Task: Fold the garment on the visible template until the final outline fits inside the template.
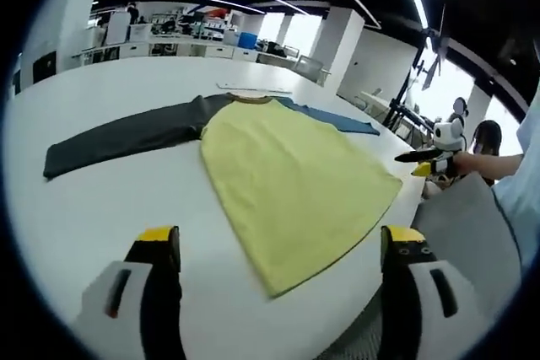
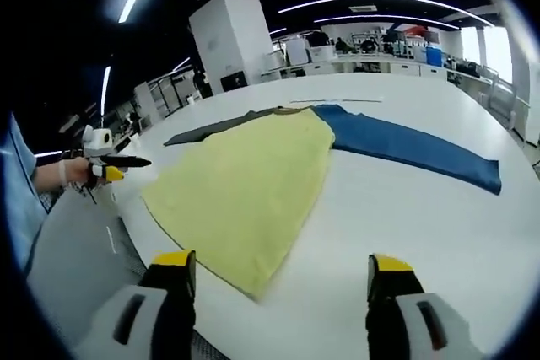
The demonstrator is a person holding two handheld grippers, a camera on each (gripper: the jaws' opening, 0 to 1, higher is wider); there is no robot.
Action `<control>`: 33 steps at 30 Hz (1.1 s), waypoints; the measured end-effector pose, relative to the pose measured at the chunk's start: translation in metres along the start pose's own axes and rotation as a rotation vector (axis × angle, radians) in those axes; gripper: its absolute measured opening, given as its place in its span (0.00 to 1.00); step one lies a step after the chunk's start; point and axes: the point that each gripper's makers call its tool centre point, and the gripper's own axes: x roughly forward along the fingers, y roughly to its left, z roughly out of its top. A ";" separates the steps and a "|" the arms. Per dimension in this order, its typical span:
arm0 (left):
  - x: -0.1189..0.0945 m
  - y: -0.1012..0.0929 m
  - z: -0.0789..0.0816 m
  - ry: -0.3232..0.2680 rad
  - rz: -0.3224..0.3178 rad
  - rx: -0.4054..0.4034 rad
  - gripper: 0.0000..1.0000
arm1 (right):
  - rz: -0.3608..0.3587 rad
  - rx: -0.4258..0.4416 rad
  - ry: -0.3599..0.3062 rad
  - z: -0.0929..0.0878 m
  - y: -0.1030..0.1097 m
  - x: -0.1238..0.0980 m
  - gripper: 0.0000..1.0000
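Two grippers, left gripper and right gripper, I hold with jaws apart over the flat yellow shirt on the white table; my right gripper view shows its whole blue sleeve, my left its dark grey one.

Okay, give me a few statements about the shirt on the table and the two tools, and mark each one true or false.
1. The shirt has a yellow body. True.
2. Both sleeves are the same colour. False: the one sleeve is dark grey and the other sleeve is blue.
3. The sleeves are already folded over the body. False: both lie spread out to the sides on the white table.
4. The left tool is clamped on the hem. False: its jaws stand apart over the table and hold nothing.
5. The right tool is open and empty. True.
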 end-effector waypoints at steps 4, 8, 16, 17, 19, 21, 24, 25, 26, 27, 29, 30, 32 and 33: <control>0.003 -0.006 0.004 -0.006 -0.017 0.026 0.99 | -0.023 0.002 -0.009 0.002 -0.006 -0.002 1.00; 0.005 -0.011 0.009 -0.019 -0.031 0.041 0.99 | -0.036 0.013 -0.016 0.004 -0.012 -0.005 0.99; 0.011 -0.016 0.020 -0.054 -0.050 0.018 0.99 | -0.097 0.009 -0.030 0.009 -0.032 -0.013 0.94; 0.011 -0.016 0.022 -0.063 -0.050 0.024 0.99 | -0.101 0.016 -0.028 0.009 -0.035 -0.014 0.94; 0.012 -0.016 0.024 -0.066 -0.047 0.028 0.98 | -0.110 0.013 -0.033 0.012 -0.040 -0.017 0.93; 0.012 -0.016 0.025 -0.070 -0.047 0.028 0.98 | -0.121 0.007 -0.035 0.013 -0.046 -0.020 0.93; 0.012 -0.014 0.026 -0.067 -0.039 0.035 0.94 | -0.143 0.004 -0.041 0.018 -0.057 -0.024 0.91; 0.012 -0.013 0.026 -0.066 -0.037 0.029 0.94 | -0.156 0.002 -0.036 0.018 -0.062 -0.026 0.90; 0.011 -0.013 0.026 -0.067 -0.037 0.023 0.95 | -0.170 -0.002 -0.040 0.020 -0.068 -0.028 0.89; 0.011 -0.015 0.028 -0.078 -0.041 0.021 0.97 | -0.176 0.000 -0.047 0.022 -0.072 -0.029 0.89; 0.009 -0.015 0.028 -0.072 -0.037 0.026 0.96 | -0.197 0.005 -0.052 0.026 -0.083 -0.033 0.88; 0.009 -0.015 0.029 -0.075 -0.037 0.030 0.96 | -0.211 0.003 -0.051 0.028 -0.089 -0.036 0.87; 0.008 -0.015 0.032 -0.082 -0.038 0.027 0.96 | -0.225 0.000 -0.057 0.031 -0.098 -0.039 0.86; 0.008 -0.015 0.033 -0.085 -0.039 0.029 0.96 | -0.233 0.008 -0.059 0.033 -0.104 -0.041 0.86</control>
